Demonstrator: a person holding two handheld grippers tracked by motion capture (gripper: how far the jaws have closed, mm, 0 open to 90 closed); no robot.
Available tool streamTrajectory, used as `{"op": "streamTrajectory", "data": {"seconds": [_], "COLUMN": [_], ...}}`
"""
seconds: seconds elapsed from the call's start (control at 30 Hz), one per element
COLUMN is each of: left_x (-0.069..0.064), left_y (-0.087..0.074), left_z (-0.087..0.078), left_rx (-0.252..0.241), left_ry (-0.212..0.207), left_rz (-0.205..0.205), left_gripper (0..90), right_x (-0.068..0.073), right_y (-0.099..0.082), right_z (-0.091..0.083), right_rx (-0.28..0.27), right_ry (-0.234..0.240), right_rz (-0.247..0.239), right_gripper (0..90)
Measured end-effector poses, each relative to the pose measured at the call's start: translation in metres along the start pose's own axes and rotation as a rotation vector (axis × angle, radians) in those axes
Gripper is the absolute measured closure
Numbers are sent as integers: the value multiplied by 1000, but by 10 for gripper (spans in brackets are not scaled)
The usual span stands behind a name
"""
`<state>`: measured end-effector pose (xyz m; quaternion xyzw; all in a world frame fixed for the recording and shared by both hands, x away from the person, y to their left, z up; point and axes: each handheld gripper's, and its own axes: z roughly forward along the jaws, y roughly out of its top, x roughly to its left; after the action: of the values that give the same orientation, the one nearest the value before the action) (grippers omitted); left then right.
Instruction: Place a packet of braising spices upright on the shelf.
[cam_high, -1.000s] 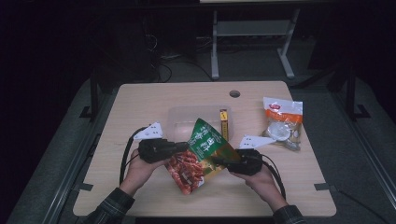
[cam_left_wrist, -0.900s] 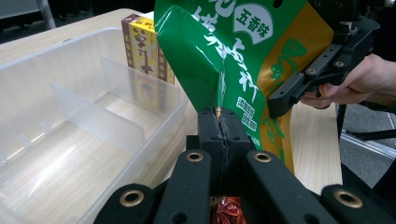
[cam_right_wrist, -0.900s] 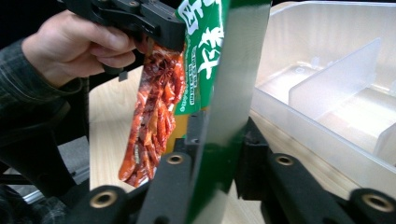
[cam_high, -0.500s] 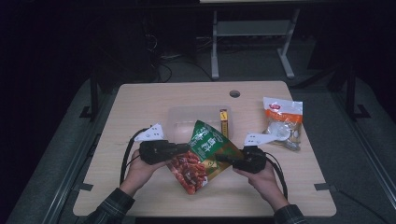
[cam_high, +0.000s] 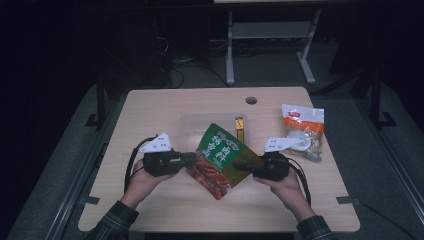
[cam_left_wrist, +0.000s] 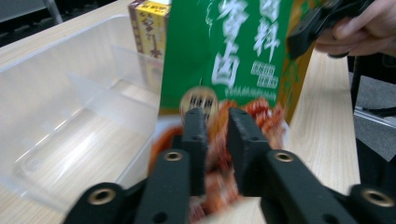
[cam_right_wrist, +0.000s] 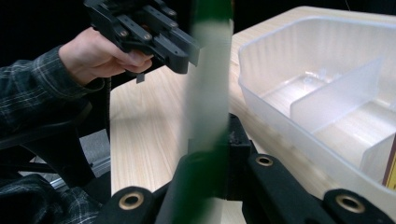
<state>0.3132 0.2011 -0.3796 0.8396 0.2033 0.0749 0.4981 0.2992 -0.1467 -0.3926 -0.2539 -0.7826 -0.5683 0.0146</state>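
A green snack bag (cam_high: 220, 160) with a red picture at its bottom hangs tilted above the table's front middle, between my two grippers. My right gripper (cam_high: 239, 165) is shut on the bag's right edge; in the right gripper view the bag (cam_right_wrist: 208, 70) rises edge-on from between the jaws (cam_right_wrist: 210, 140). My left gripper (cam_high: 192, 159) is at the bag's lower left. Its jaws have just been opening, and in the left gripper view they (cam_left_wrist: 218, 116) stand apart with the red part of the bag (cam_left_wrist: 233, 51) between them, pads not pressing.
A clear divided container (cam_high: 192, 125) stands just behind the bag, with a small yellow box (cam_high: 240, 129) at its right end. An orange and white packet (cam_high: 302, 131) lies at the right of the table. A cable hole (cam_high: 251, 100) is near the far edge.
The right hand has edged slightly to the right with the bag's edge. The bag and the left hand stay almost where they were.
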Motion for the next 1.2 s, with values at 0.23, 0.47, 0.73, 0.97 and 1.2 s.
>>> {"op": "streamTrajectory", "data": {"seconds": [0.23,0.47,0.73,0.97,1.2], "left_x": [0,-2,1,0,-2], "left_y": [-5,-21,-40,-56,-70], "left_z": [-1,-3,-11,-13,-7], "left_rx": [66,115,167,215,257], "left_ry": [-5,-6,31,69,75], "left_rz": [31,63,47,42,28], "left_gripper": [564,392,242,133,127], "right_x": [4,9,11,13,8], "right_y": [10,17,27,41,55], "right_z": [-4,-6,-11,-11,-12], "right_rx": [40,62,55,74,68], "right_ry": [-4,13,14,-19,-50], "right_rz": [-62,-87,-86,-83,-69], "right_gripper": [900,900,900,900,900]}}
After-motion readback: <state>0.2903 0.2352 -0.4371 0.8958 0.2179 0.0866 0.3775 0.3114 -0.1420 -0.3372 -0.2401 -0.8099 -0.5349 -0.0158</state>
